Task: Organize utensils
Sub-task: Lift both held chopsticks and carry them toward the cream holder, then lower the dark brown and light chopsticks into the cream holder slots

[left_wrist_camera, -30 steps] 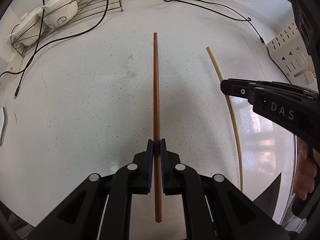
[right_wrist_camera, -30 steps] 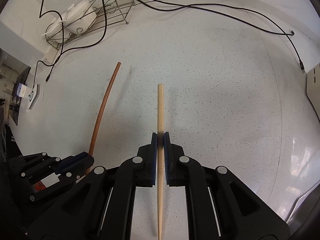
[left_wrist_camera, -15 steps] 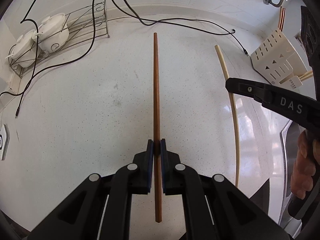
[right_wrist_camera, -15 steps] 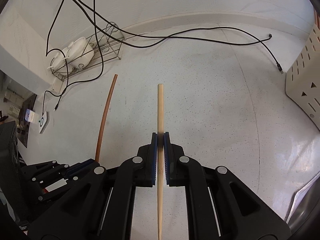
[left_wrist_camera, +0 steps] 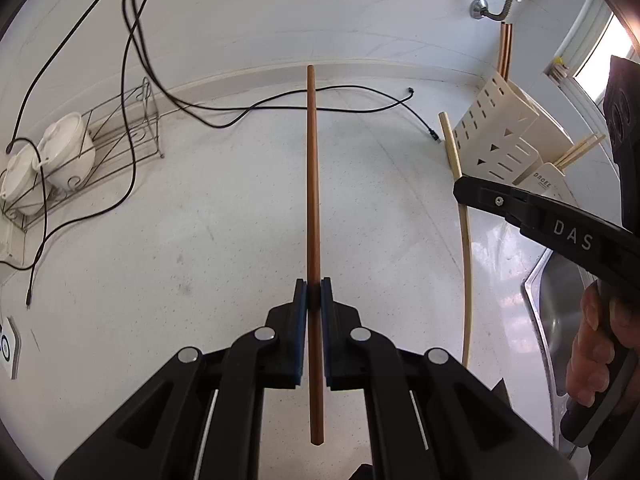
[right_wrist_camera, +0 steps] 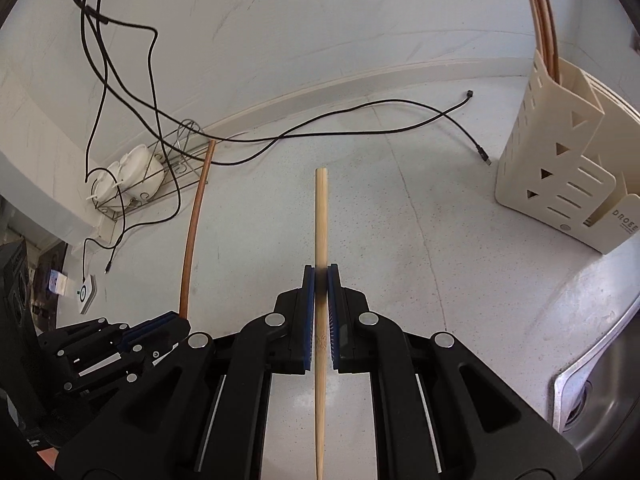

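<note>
With both sets of fingers clamped, the left gripper on the brown chopstick and the right gripper on the pale chopstick, I've lifted both off the tabletop, bringing the cream utensil holder closer for slotting in.

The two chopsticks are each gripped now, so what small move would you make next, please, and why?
Probably carry the pale chopstick in the right gripper toward the holder: it stands to the right, already holding chopsticks. The left gripper with the brown chopstick can follow.
</note>
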The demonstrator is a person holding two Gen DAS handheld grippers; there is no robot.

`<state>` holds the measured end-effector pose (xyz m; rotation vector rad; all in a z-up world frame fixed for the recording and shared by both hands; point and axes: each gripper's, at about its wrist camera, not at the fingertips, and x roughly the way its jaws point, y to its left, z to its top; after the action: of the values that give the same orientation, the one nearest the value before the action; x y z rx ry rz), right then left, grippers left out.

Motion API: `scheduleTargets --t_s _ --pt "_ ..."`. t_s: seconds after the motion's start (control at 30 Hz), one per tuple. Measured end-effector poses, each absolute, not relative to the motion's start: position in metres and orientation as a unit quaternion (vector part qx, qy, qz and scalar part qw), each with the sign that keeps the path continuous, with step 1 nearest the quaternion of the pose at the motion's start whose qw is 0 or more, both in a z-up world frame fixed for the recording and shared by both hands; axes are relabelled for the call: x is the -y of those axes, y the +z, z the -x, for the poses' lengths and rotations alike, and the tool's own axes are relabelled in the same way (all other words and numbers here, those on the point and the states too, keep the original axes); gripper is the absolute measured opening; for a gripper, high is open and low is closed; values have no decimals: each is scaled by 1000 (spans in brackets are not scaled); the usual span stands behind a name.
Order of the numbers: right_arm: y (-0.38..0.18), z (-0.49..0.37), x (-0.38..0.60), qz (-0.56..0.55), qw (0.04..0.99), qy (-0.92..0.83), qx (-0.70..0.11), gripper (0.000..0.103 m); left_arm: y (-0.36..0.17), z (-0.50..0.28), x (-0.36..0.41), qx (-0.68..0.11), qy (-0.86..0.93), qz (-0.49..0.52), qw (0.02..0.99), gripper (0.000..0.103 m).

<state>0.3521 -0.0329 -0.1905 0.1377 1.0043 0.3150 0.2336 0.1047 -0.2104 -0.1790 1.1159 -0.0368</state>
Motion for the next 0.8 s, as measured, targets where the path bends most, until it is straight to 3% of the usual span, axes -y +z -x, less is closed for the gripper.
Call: scheduleTargets --t_s 0.8 --pt "-66 -344 197 -102 948 5 -303 6 -99 -332 23 -367 -142 33 919 6"
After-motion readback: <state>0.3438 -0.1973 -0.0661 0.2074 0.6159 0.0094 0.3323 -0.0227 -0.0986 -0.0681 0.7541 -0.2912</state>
